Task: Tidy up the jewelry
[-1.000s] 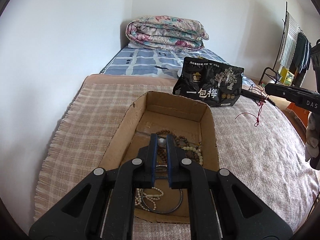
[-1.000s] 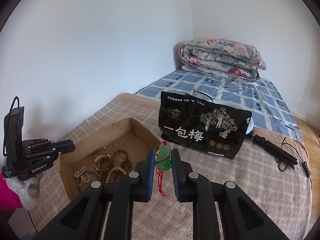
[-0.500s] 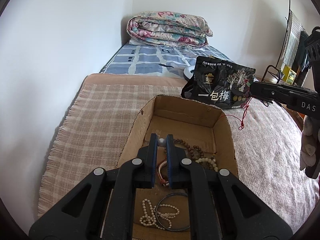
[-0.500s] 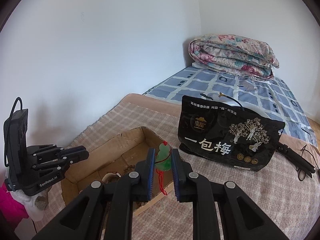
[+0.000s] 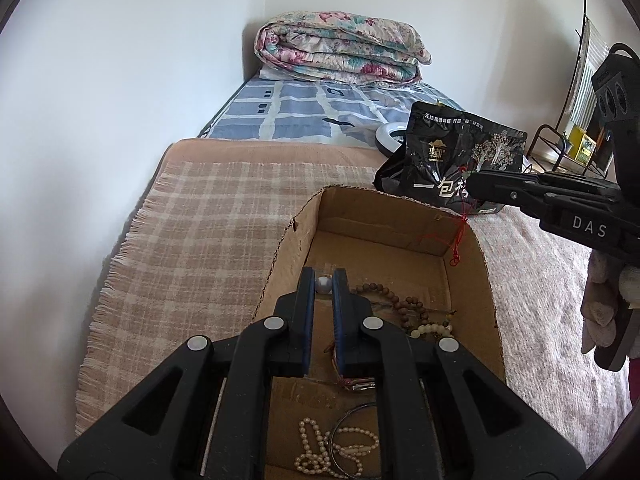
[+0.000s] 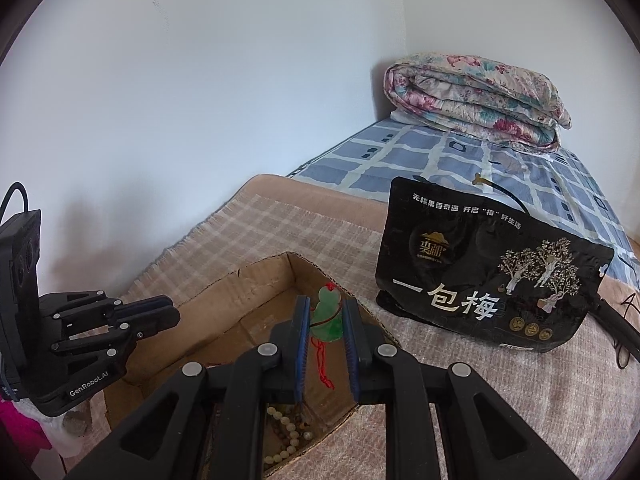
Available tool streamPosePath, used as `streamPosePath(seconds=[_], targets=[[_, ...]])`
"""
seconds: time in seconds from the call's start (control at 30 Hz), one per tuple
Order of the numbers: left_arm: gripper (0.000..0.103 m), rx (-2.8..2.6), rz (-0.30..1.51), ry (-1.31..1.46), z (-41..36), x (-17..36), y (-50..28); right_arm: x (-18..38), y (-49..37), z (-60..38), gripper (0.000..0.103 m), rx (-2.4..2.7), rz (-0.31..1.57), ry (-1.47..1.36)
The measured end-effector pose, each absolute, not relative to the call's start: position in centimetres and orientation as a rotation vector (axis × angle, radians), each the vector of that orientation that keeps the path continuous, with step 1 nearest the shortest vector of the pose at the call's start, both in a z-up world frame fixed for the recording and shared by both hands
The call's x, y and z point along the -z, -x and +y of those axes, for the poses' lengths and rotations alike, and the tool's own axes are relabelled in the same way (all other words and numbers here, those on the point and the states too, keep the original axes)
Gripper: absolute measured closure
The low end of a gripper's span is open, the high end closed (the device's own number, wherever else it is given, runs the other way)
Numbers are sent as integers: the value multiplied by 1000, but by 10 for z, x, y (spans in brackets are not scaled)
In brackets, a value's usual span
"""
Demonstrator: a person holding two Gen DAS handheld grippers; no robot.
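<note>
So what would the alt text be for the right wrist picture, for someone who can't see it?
A black two-fingered claw pinches a green gourd-shaped pendant with a red cord over an open cardboard box holding bead bracelets. The box sits on a checked blanket beside a black snack bag; a second claw reaches in from the left.

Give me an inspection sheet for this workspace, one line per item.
Surface: plaid blanket spread over the bed.
Job's things: cardboard box holds bead bracelets, pearl strand, metal bangle.
Clutter: black snack bag beside the box.
Grippers: left gripper shut on a pearl; right gripper shut on a green pendant with red cord.
Cables: black cable at right edge.
Surroundings: folded quilt, white wall.
</note>
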State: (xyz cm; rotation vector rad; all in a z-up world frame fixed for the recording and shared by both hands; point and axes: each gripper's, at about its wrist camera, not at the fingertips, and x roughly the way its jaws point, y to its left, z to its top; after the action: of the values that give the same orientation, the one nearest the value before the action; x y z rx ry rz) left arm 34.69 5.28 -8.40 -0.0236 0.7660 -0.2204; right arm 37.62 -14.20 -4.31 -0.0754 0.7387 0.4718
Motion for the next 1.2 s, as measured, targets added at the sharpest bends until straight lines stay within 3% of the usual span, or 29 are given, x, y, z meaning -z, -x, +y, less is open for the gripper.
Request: streamPosePath(seconds=[0.3,0.33,0.4,0.47,0.53,0.57,1.2], targets=[[96,212,776,21,50,91,-356,61,-388,-142,88,-450,773,56],[96,213,774,23,50,91,-357,62,-389,-143,86,-448,776,53],[96,215,767,30,51,90,-357,64,-390,-144,74,-443,780,43],[89,216,772,36,51,91,-358,64,-390,-145,70,-443,778,31],[64,211,763,37,52,90,-357,63,-388,-145,70,-444,780,30],[63,206,754,36,52,89,-355,63,-388,-145,70,-443,778,32],[63,196,663,-7,39,37,-298,20,-340,-164,69,-421,723,52]])
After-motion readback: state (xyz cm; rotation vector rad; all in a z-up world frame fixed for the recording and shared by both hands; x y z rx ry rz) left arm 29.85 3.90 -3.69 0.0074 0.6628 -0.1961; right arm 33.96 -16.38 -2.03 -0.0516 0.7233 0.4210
